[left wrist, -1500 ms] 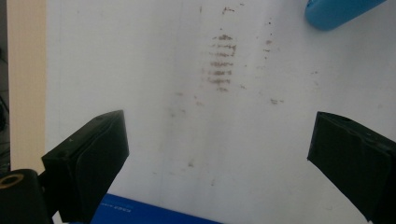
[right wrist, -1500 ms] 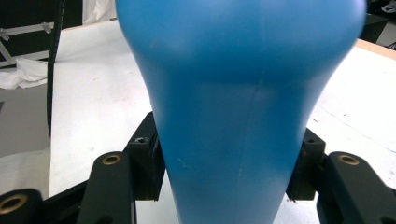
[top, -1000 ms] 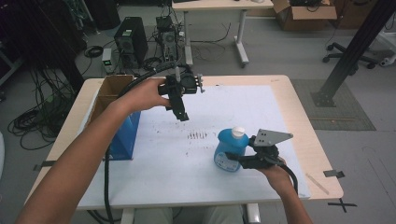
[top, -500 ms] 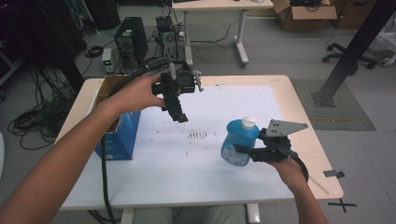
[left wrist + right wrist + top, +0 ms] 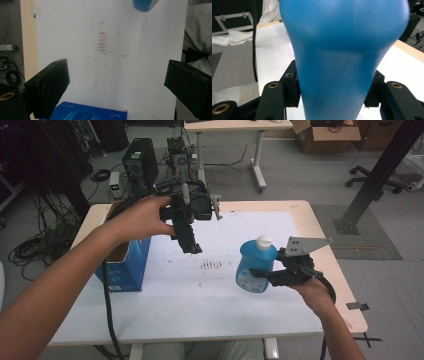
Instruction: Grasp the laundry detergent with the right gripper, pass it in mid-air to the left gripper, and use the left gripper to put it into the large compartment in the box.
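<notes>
The right hand-held gripper [image 5: 265, 279] is clamped on the blue bottle [image 5: 255, 266], which is held upright, clear of the white-covered desk [image 5: 210, 315]. The left hand-held gripper [image 5: 192, 247] is held wide open and empty, above the desk beside the blue box [image 5: 125, 265].

Smooth, glossy blue plastic bottle [image 5: 255, 270]; matt white paper sheet [image 5: 200, 295] on a pale wooden table [image 5: 320, 227].
</notes>
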Tool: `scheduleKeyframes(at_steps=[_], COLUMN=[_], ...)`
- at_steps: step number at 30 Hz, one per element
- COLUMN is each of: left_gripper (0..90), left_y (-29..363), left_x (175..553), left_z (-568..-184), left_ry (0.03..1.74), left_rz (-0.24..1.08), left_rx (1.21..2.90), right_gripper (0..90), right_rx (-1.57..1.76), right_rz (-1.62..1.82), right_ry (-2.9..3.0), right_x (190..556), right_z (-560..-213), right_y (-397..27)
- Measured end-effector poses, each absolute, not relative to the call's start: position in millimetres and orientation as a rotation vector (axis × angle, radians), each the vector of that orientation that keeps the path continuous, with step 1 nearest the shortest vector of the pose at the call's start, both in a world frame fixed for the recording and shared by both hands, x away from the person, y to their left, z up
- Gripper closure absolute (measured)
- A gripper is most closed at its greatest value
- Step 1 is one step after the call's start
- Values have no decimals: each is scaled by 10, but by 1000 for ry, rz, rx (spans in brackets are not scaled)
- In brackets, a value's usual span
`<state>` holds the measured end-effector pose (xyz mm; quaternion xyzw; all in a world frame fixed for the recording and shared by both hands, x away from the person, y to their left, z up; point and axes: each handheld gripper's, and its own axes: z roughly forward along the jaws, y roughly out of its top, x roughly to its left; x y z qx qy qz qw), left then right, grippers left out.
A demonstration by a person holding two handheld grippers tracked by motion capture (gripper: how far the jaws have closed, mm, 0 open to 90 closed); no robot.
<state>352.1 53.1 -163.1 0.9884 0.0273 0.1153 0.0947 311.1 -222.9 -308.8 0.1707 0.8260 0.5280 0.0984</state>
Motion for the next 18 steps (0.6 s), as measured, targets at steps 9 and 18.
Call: scheduleKeyframes(at_steps=[9, 18], left_gripper=[60, 58], left_y=[550, 528], left_x=[3354, 3197], left_z=[-1439, -1324], left_ry=[41, -10], left_rz=[314, 311], left_rx=[2910, 2894], right_gripper=[443, 444], right_rx=[418, 335], right_rz=[1582, 1594], right_ry=[2475, 2514], right_x=[3155, 3198], right_z=[-2932, -2887], right_y=[-2048, -1783])
